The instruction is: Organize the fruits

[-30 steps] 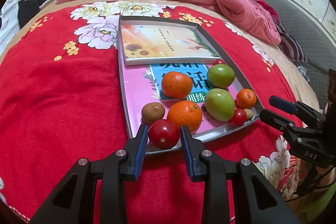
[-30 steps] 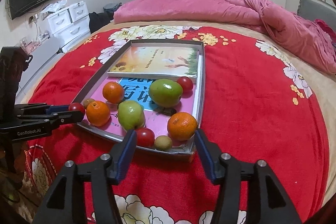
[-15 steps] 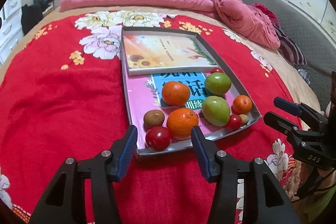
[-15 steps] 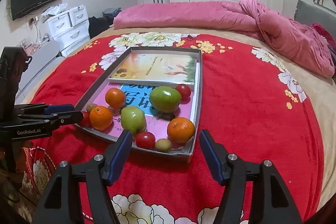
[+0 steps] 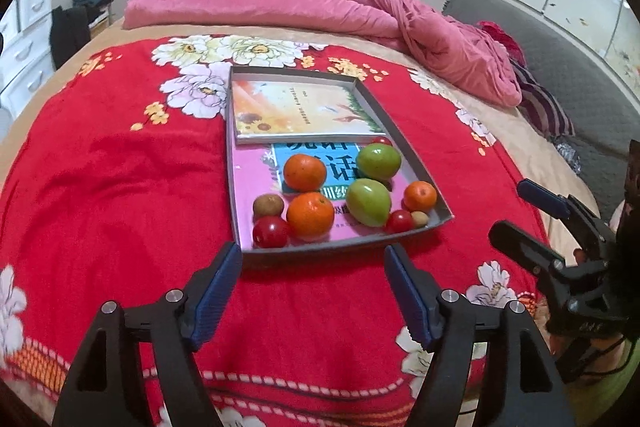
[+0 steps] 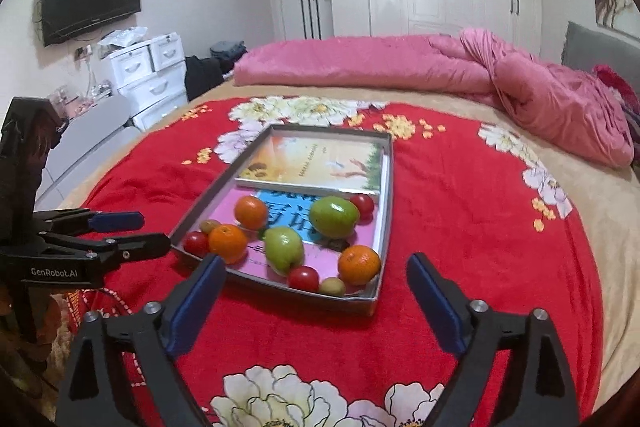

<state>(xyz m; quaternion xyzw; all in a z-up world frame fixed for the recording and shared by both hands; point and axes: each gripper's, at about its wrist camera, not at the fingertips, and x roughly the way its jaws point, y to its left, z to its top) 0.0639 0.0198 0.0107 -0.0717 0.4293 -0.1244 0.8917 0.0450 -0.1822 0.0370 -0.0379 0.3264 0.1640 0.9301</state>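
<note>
Red floral bedspread (image 5: 120,187) carries your grey tray (image 5: 236,227), fruit clustered at its near end on a pink book (image 5: 248,179). Your left gripper (image 5: 313,281) and right gripper (image 6: 316,291) both hang short of the tray, jaws wide apart, holding nothing

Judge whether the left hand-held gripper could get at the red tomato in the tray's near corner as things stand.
Probably yes: the left hand-held gripper is open just short of the tray, the tomato lies directly ahead, and only the low rim intervenes.
</note>
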